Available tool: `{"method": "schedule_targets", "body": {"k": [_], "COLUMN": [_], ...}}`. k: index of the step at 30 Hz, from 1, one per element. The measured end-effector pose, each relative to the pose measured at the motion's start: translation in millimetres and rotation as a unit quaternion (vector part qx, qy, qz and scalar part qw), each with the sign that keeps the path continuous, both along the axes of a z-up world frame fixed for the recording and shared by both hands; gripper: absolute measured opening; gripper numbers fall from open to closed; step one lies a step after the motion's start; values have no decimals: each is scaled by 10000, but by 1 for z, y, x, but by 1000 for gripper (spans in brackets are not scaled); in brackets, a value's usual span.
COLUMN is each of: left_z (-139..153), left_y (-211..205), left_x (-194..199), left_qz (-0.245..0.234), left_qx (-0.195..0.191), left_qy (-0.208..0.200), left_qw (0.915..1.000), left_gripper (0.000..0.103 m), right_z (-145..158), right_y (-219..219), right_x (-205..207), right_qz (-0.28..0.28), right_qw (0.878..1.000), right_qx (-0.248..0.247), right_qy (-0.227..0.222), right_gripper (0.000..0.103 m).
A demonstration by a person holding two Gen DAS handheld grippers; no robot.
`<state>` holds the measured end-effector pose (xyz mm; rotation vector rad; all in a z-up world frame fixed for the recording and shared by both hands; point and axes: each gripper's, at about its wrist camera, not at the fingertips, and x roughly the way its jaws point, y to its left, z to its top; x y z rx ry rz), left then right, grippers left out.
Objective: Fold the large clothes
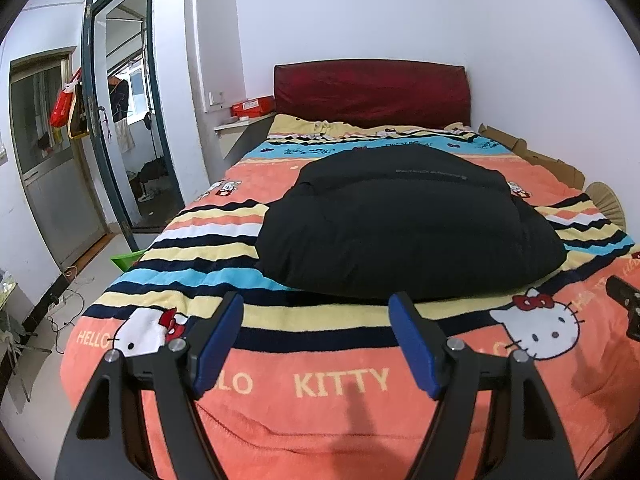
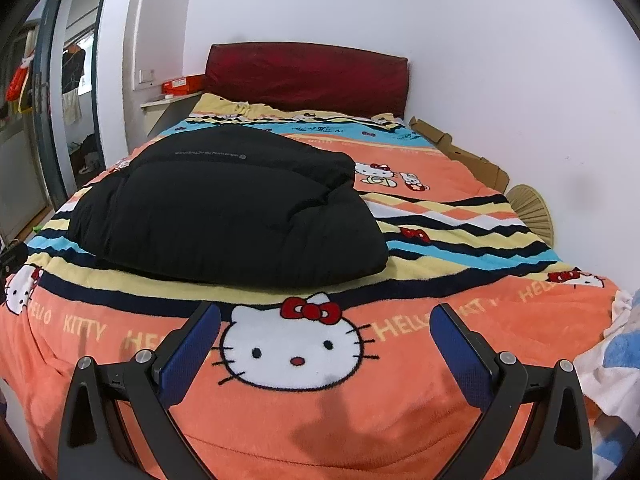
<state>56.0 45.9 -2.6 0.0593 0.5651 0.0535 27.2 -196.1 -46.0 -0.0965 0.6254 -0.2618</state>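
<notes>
White-walled bedroom, bed (image 1: 280, 432) under an orange striped blanket (image 2: 280, 432), dark red headboard (image 1: 370, 92) at the far end. Read on the blanket: "HELLO KITTY" in pale yellow, cut in the left wrist view to "HELLO", "LO", "KITTY" by the near blue pads; cat faces with red bows beside the words. Black padded jacket (image 1: 408, 224), folded into a thick bundle, lay mid-bed on the stripes. Carried 1 line of small grey print near its far edge, too small to read. Left gripper (image 1: 318, 320) hovered over the foot of the bed, jaws wide apart, nothing between. Right gripper (image 2: 326, 330) likewise spread and empty, just short of the jacket. Orange box (image 1: 253, 105) on the bedside shelf, label illegible. Cardboard (image 2: 460, 152) along the wall, partly hidden behind the blanket.
</notes>
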Motion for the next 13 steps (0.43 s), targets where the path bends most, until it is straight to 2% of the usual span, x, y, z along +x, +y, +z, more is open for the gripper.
{"method": "schedule_targets", "body": {"k": [13], "left_z": [-2], "left_y": [-19], "left_x": [-1], "left_qz": [-188], "left_qx": [182], "left_qy": [-32], "left_qw": [9997], "left_gripper": [74], "right_z": [-10], "right_y": [-11], "right_x": [3], "right_qz": [-49], "right_qw": [9999], "right_qx": [103], "right_qy": [61], "right_gripper": [103]}}
